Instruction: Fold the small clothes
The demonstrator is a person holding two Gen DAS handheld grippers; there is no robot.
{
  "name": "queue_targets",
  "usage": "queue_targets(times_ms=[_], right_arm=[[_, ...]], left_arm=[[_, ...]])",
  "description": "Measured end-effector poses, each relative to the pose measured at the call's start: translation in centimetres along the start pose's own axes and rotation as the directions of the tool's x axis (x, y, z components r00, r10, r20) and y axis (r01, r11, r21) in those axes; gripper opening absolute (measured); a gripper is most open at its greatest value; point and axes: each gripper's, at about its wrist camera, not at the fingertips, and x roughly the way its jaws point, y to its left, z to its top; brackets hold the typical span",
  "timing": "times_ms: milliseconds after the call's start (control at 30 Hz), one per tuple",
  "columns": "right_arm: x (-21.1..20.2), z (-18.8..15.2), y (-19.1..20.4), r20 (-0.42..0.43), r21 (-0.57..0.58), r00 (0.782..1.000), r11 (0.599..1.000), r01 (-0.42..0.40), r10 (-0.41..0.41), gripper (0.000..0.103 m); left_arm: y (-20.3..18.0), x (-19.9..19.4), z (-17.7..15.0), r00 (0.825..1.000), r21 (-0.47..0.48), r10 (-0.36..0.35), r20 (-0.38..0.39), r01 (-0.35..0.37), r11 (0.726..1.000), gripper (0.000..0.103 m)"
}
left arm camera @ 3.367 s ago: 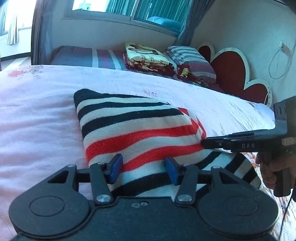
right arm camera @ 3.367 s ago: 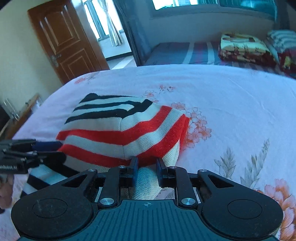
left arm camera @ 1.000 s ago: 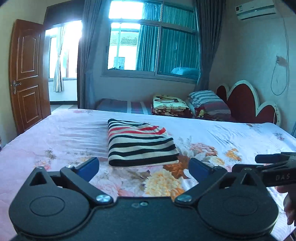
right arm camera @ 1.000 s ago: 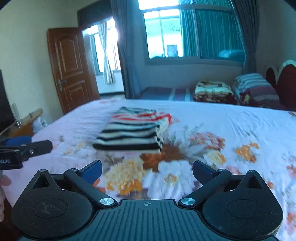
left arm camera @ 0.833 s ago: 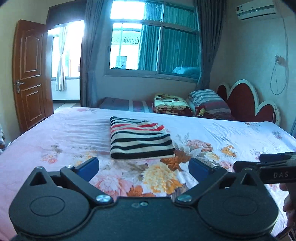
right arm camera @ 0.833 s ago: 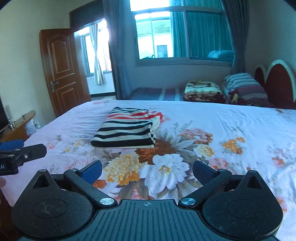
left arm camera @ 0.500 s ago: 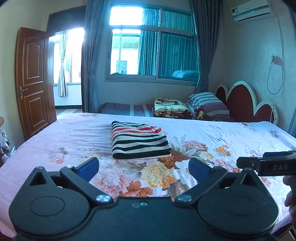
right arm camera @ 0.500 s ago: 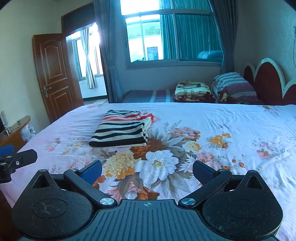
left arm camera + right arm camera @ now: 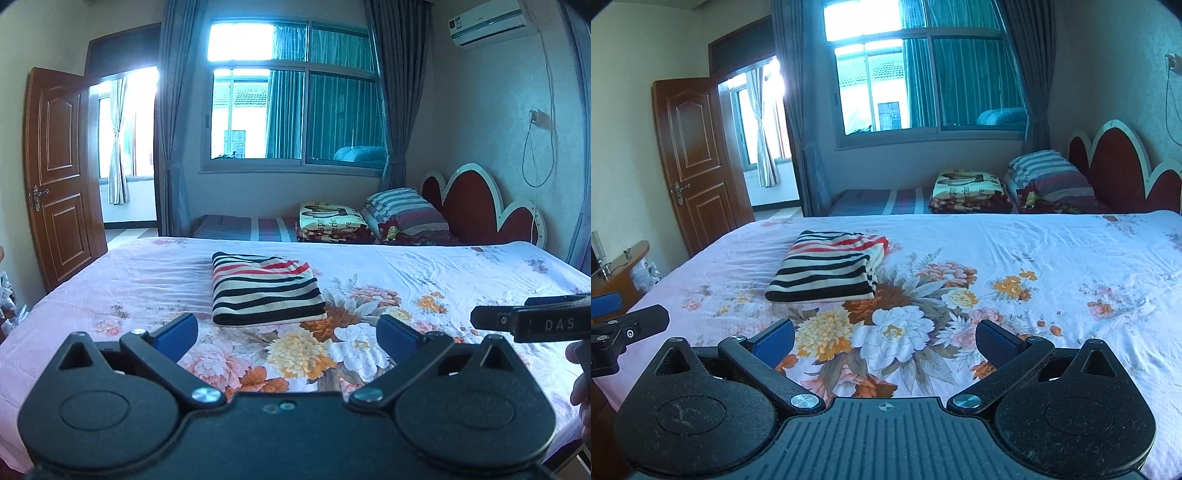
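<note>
With the sweater [image 9: 264,290] lying folded as a flat rectangle on the bed [image 9: 461,273], at 12 o'clock from both grippers and well apart from them, folding appears complete. Left gripper [image 9: 286,330] and right gripper [image 9: 884,338]: fingers spread wide, empty. Striped knit, soft, thick-edged; floral sheet, lightly creased. Next move, if any: fetching another garment.
</note>
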Motion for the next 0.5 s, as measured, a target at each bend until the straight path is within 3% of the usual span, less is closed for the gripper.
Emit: queue_targets(times_ms=[500], right_arm=[[-0.24,0.28,0.36,0.01,-0.017,1.0,1.0,0.0,0.0,0.103]], left_arm=[[0.38,-0.32,0.06,1.0,0.007,-0.007,0.011,0.007,1.0,0.103]])
